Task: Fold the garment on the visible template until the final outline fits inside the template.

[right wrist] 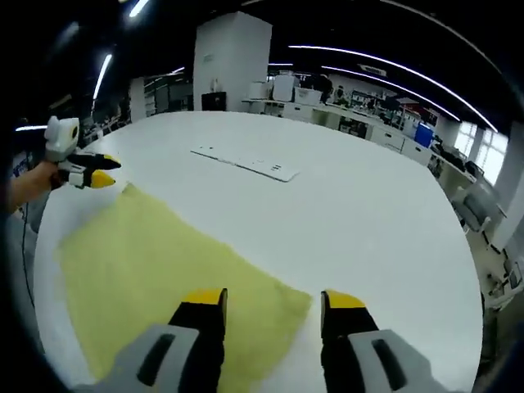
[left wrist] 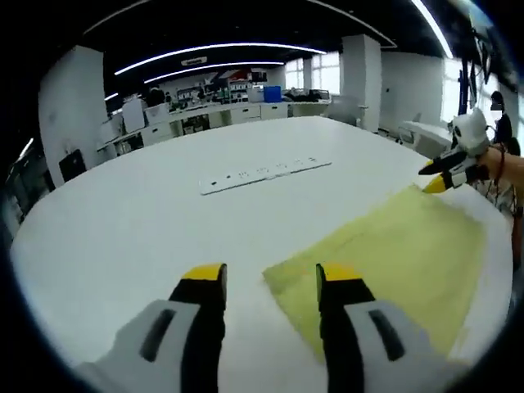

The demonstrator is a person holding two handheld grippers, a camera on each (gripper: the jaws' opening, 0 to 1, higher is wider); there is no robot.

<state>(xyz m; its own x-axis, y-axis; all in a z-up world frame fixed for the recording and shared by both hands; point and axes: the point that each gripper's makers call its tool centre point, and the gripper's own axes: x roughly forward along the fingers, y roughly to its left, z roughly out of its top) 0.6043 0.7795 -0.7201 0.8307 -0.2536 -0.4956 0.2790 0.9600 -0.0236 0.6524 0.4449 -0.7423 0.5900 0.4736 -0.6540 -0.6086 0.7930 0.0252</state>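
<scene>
on white table (left wrist: 123, 221), yellow garment (left wrist: 393, 254), template possibly hidden

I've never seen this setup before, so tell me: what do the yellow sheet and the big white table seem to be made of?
The yellow garment looks like thin, soft matte fabric: it lies flat and limp with slightly wavy edges, though the weave is too blurred to tell. The table seems a hard, smooth white surface, perhaps laminate, with a faint even sheen; the exact material can't be told.
</scene>
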